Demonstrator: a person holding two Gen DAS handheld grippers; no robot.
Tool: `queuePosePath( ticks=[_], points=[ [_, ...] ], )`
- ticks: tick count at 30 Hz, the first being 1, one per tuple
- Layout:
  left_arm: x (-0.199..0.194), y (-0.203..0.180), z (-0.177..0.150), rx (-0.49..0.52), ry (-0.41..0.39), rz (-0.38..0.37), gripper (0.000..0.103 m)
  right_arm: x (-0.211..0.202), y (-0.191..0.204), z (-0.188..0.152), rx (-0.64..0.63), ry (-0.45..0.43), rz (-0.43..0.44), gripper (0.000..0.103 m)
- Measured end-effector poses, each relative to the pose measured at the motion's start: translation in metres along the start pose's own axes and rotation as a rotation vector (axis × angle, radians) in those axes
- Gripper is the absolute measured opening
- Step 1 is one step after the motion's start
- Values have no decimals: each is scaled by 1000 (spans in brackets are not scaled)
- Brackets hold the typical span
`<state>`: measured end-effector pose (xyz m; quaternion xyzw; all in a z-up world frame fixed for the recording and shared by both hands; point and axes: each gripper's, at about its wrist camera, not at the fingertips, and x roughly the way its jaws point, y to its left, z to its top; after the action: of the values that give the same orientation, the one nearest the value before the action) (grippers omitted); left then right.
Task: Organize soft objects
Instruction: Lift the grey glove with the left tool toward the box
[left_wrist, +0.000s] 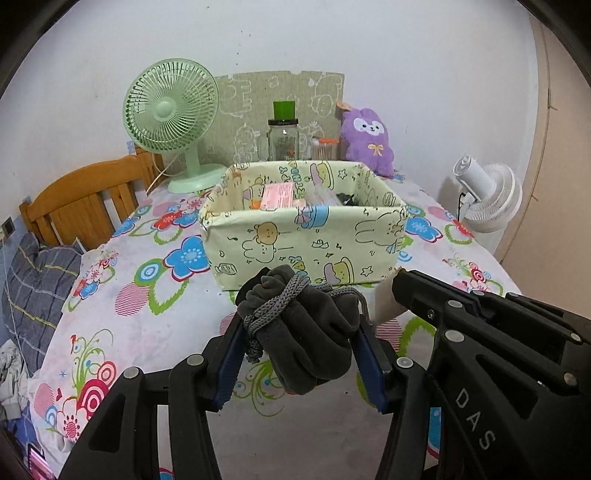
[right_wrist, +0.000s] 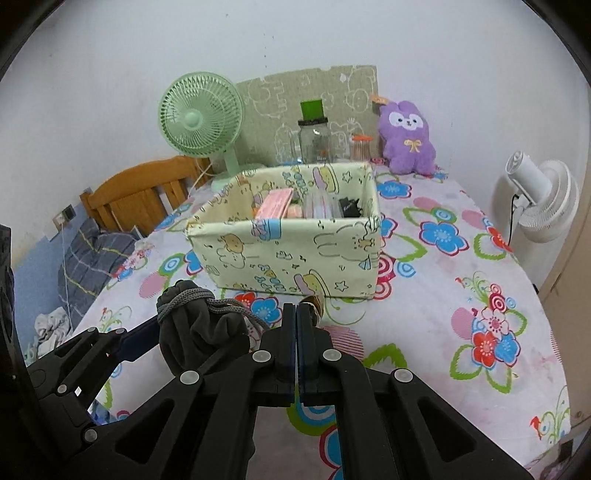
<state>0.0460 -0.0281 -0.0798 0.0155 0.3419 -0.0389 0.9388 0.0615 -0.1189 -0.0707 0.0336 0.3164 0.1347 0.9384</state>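
A dark grey drawstring pouch (left_wrist: 314, 339), wound with a grey cord (left_wrist: 280, 299), hangs above the floral cloth, and my left gripper (left_wrist: 301, 325) is shut on it with the blue pads (left_wrist: 227, 365) pressing both sides. In the right wrist view the pouch (right_wrist: 199, 332) shows at lower left. My right gripper (right_wrist: 297, 306) is shut, with a small pale, tan-faced piece (right_wrist: 316, 304) pinched at its tip; the same piece (left_wrist: 384, 301) looks white in the left wrist view. Just beyond both stands a pale green cartoon-print box (left_wrist: 306, 240) (right_wrist: 284, 254) holding pink packets (left_wrist: 279, 195) and a black item.
A purple plush (left_wrist: 365, 142) (right_wrist: 406, 136) leans on the wall behind the box, beside a glass jar (left_wrist: 283, 138) with a green lid. A green fan (left_wrist: 170, 110) stands back left, a white fan (left_wrist: 487, 195) off the right edge. A wooden headboard (left_wrist: 77, 203) is left.
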Motion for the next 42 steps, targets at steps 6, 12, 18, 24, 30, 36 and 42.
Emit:
queuePosePath(
  ticks=[6,12,18,24,30,36,42],
  points=[
    [-5,1,0,-6,-9,3,57,-5,2,1,-3,-13,7,3],
    [-6,1,2,-11,-8,1,57,-6,2,1,-4,-14,6,3],
    [-10,3,14,-14,-25,-2,57,-10,4,14,-7,-34,9,3],
    [-14,5,29,-13,-44,-7,57,-14,6,29,-12,-57,7,3],
    [-21,4,43,-9,-69,-7,57,-21,6,45,-15,-81,5,3],
    [-30,3,58,-6,-103,-10,57,-33,8,60,-24,-115,0,3],
    [-38,3,70,-6,-128,-14,57,-43,9,72,-31,-141,-8,3]
  ],
)
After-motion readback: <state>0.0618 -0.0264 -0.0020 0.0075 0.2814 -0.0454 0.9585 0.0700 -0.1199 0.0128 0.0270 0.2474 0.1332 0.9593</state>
